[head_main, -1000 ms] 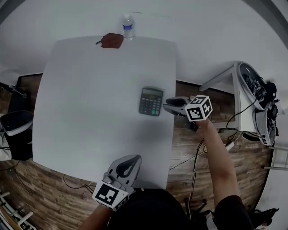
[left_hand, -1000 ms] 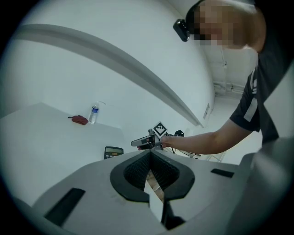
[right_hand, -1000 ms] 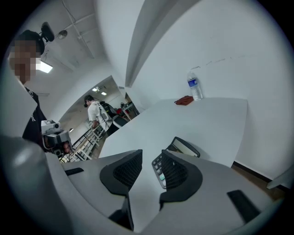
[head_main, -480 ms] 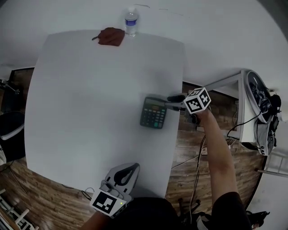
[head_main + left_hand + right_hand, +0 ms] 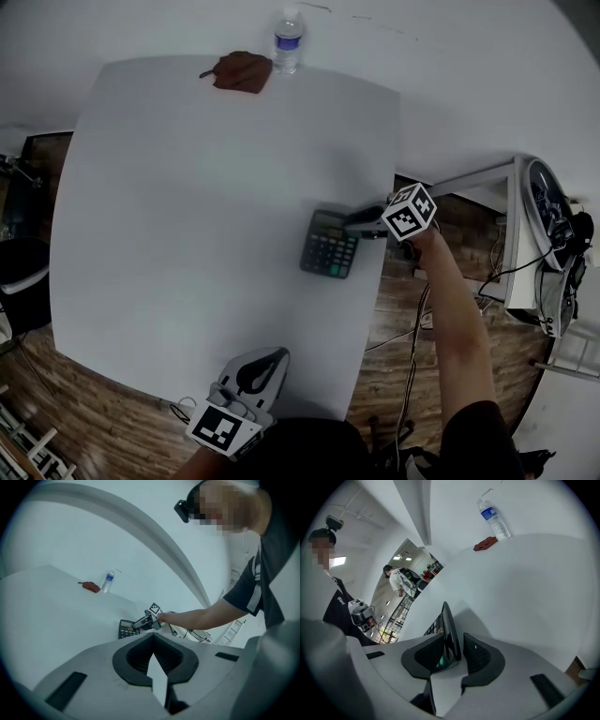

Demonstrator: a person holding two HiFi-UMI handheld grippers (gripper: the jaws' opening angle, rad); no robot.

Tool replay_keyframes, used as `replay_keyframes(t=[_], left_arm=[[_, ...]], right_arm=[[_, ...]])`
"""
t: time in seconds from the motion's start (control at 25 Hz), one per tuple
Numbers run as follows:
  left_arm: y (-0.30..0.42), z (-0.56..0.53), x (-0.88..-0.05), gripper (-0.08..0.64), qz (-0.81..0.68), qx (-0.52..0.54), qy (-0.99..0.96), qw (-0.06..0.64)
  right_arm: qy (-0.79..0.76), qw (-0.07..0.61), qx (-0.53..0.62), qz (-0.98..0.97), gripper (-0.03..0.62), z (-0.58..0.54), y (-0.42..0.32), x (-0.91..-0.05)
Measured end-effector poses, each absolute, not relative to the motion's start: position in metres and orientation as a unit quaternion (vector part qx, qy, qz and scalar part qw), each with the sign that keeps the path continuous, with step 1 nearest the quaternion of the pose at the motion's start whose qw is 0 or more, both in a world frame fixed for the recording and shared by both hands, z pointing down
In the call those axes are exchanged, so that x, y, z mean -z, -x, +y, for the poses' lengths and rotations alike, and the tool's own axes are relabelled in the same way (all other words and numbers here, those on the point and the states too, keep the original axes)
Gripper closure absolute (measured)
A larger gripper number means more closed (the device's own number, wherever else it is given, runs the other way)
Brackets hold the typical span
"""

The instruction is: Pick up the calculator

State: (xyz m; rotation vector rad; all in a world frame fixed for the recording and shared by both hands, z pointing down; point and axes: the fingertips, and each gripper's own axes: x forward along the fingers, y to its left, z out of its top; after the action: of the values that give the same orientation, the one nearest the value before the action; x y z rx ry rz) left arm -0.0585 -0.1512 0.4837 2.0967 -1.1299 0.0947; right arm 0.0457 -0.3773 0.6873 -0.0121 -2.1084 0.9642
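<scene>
Since a second ago, my right gripper (image 5: 354, 222) has come down from just off the bench's right side onto the calculator (image 5: 328, 246), which lies by the right edge of the white bench (image 5: 187, 206). The calculator's right rim sits between the jaws, which are closing, with a gap on one side. My left gripper (image 5: 279, 354) hangs at the near edge, jaws together on nothing, well apart from the water bottle (image 5: 287, 39) and reddish cloth (image 5: 242, 71) at the far edge.
</scene>
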Motion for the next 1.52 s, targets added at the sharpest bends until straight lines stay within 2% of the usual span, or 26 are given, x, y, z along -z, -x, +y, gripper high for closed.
replay_keyframes(t=[0.12,0.4,0.88,1.52], left_arm=[[0.059,-0.150,-0.485,0.558,-0.441,-0.039,-0.816,0.371],[0.062,-0.147,-0.486,0.558,-0.445,-0.040,-0.816,0.367],[0.047,-0.137,-0.456,0.558,-0.454,-0.029,-0.829,0.324],[0.013,-0.099,-0.366,0.558,-0.478,-0.006,-0.847,0.230]], right_arm=[[0.018,0.383,-0.400,-0.832,0.497,-0.373,-0.045,-0.686],[0.013,0.310,-0.454,-0.835,0.537,-0.368,-0.042,-0.668],[-0.031,0.161,-0.432,-0.887,0.538,-0.298,-0.025,-0.566],[-0.124,0.093,-0.370,-0.916,0.538,-0.176,-0.030,-0.443]])
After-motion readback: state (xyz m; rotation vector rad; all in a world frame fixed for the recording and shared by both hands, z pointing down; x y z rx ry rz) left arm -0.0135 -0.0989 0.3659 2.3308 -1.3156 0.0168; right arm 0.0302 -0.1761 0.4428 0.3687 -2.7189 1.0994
